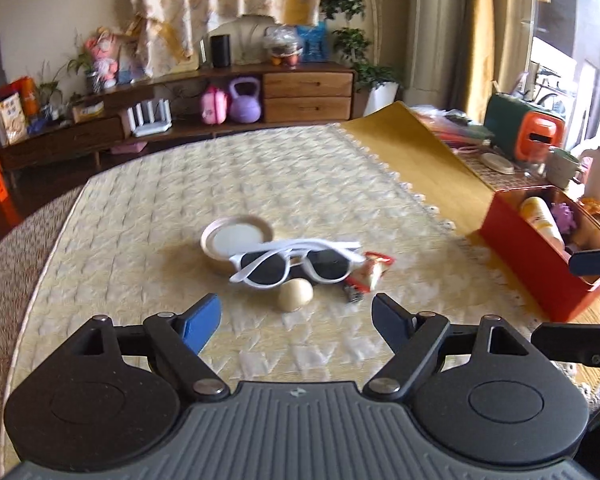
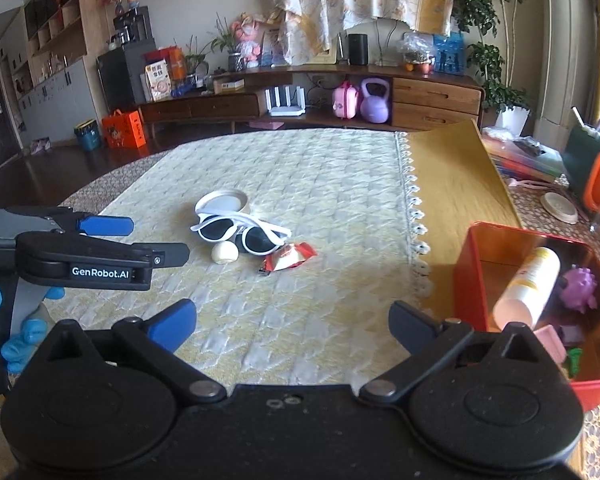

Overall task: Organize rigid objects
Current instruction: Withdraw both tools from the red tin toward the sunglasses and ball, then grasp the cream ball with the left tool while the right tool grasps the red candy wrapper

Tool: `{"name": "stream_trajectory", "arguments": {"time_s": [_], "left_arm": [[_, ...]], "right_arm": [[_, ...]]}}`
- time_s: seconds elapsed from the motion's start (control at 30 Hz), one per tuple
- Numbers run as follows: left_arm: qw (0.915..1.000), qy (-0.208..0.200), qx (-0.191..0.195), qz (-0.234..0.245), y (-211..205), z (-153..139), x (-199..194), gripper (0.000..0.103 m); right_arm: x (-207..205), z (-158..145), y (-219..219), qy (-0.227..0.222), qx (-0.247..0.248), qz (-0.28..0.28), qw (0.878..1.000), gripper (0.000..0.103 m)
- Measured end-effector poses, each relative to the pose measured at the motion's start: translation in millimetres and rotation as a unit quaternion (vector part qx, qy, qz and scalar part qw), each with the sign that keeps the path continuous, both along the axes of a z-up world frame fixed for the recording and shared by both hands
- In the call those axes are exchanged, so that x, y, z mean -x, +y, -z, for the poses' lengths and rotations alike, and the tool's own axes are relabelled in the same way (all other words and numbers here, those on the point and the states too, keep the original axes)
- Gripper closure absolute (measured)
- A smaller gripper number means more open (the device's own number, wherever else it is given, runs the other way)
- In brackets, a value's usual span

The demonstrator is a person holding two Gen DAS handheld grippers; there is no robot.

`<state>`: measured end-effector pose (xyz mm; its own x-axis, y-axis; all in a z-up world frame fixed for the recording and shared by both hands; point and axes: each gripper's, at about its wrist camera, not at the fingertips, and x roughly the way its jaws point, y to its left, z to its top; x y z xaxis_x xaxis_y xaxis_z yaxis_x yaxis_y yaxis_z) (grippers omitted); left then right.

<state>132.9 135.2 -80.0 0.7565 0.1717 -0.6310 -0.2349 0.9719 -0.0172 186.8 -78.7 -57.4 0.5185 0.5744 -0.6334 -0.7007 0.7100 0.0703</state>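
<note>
The table's quilted yellow cloth lies under me. My red box, at its right edge, holds a cream bottle and a purple spiky toy. My left gripper and right gripper both gape, empty. Ahead, white sunglasses lean on a round lid, with a pale egg-shaped thing and a red wrapped sweet just beside them.

Both wrist views look down at the same sunglasses.
</note>
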Motion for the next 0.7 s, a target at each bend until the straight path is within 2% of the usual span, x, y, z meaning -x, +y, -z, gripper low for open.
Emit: {"name": "stream_trajectory", "arguments": {"time_s": [0.2, 0.37, 0.6, 0.7], "left_arm": [[0.9996, 0.003, 0.016, -0.021, 20, 14, -9, 0.020], [0.9989, 0.009, 0.032, -0.034, 34, 28, -22, 0.020], [0.9982, 0.018, 0.053, -0.022, 40, 49, -34, 0.020], [0.9978, 0.015, 0.060, -0.023, 40, 54, -36, 0.020]], "right_arm": [[-11, 12, 18, 0.012, 0.010, -0.011, 1.000, 0.001], [-19, 20, 33, 0.004, 0.025, -0.022, 0.999, 0.001], [-41, 29, 50, -0.015, 0.045, -0.034, 0.998, 0.004], [-57, 36, 53, -0.007, 0.048, -0.024, 0.999, 0.007]]}}
